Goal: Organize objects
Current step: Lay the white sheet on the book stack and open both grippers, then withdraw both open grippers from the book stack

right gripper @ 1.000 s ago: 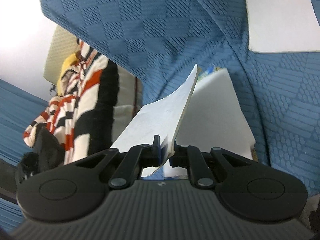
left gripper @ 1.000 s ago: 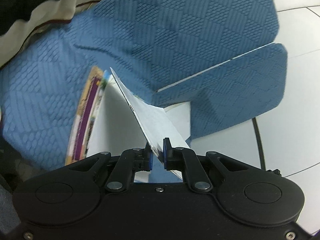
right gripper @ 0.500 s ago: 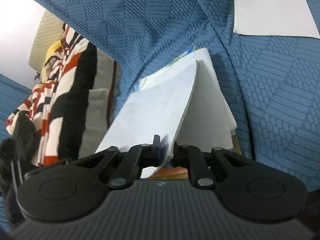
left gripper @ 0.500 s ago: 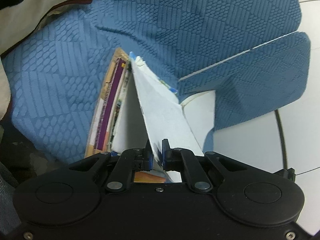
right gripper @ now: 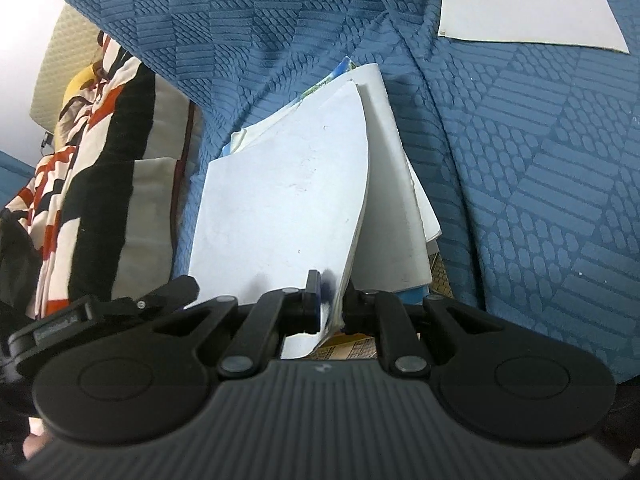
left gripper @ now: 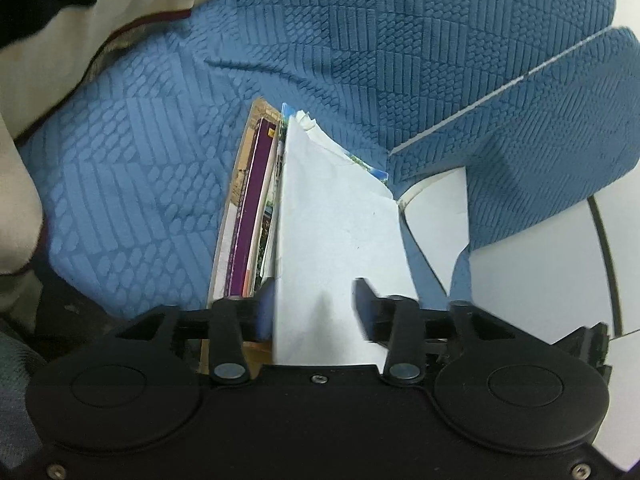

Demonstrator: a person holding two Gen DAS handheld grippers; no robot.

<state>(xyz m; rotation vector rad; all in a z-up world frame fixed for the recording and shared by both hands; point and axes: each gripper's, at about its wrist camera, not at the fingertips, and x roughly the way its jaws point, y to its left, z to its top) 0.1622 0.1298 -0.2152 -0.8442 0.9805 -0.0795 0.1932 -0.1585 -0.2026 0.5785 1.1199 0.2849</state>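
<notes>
Right claw [right gripper: 331, 300] pinches the thin, floppy white sheet [right gripper: 280, 200] at its near edge beside the magazine stack [left gripper: 252, 208] — left claw [left gripper: 316, 308] is opening around it.

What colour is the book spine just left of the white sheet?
Purple; the book spine shows best in the left wrist view, beside the white sheet.

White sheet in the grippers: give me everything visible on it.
The white sheet is plain, thin, paper-like, faintly speckled and bowed along its length. It slopes over a stack of books and papers on blue textured fabric. The right gripper pinches its near edge; the left gripper is opening, the sheet between its jaws, pads clear of it.
</notes>
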